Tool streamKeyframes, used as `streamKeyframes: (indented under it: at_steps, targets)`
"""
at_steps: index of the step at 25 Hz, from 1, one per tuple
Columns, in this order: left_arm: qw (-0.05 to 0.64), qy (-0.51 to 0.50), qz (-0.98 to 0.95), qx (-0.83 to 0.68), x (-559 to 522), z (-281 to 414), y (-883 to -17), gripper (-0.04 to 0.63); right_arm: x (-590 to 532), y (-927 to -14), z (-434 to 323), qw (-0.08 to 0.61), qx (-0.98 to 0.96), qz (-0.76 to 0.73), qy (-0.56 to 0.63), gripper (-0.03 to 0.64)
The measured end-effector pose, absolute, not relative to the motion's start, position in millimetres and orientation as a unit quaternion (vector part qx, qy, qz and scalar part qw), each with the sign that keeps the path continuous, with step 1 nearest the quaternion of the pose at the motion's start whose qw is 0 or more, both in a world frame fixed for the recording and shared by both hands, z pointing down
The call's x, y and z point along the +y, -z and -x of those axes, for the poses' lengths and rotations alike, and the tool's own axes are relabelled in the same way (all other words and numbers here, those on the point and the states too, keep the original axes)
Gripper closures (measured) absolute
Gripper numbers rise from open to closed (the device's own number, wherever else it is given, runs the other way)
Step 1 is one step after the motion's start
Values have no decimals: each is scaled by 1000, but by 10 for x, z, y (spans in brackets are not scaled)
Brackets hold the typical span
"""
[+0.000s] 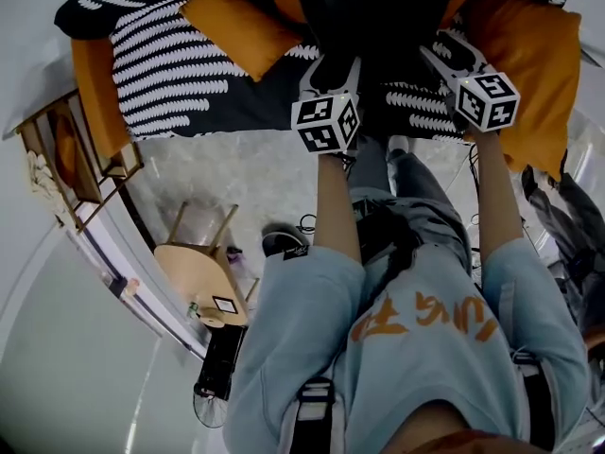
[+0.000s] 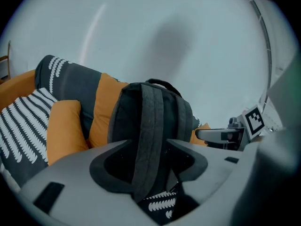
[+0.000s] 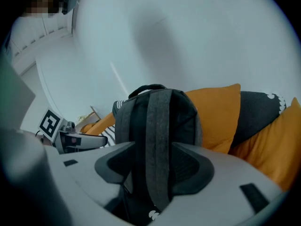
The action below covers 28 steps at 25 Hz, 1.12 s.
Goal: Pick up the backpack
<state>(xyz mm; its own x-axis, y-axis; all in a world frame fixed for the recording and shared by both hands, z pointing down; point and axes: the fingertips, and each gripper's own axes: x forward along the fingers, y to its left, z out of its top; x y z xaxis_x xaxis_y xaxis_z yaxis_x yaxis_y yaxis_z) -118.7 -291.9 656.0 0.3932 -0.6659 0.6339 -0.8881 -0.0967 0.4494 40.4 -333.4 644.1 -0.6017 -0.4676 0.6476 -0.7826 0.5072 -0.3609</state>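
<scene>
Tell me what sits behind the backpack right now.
An orange cushion stands just behind the backpack, with a dark cushion beside it and a pale wall beyond. The backpack hides whatever lies directly behind its body.

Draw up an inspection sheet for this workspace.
Surface: patterned cover, black and white, with orange cushions.
Job's things: dark backpack upright against the cushions.
Clutter: nothing seen.
Grippers: left gripper and right gripper open, a shoulder strap running between each one's jaws.
Cables: possible thin cord on the floor, unclear.
Surroundings: wooden stool, white wall.
</scene>
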Motion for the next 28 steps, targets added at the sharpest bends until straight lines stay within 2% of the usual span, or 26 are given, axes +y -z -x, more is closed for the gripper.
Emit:
streamKeyframes:
  at_steps: [14,16,17,18,19,21,28]
  targets:
    - [418,-149,-754,-484,-3415,1042,-6718,359,-3659,-6663,-239,277,-825,-356,-340,371]
    - [425,-140,-745,-494,-3421,1075,-6734,359,-3649,-6675,-196,281,-828,-343,-343,380]
    - [429,-137,-742,-497,-3410,1070,-6745,359,-3621,-6683,-178,283,-830,-337,-344,413]
    - [434,-137,-741,-495,-3386,1039,-6753,376,-3583,-6687,-174,284,-829,-334,-346,476]
    - [436,-143,-741,-490,-3356,988,-6757,429,-3546,-6680,-175,283,-829,-333,-350,528]
    - [430,-162,-746,-483,-3324,896,-6743,487,-3506,-6615,-143,276,-831,-327,-356,545]
    - [397,-129,-765,-491,-3350,848,-6181,541,-3525,-6070,-94,235,-852,-311,-349,568]
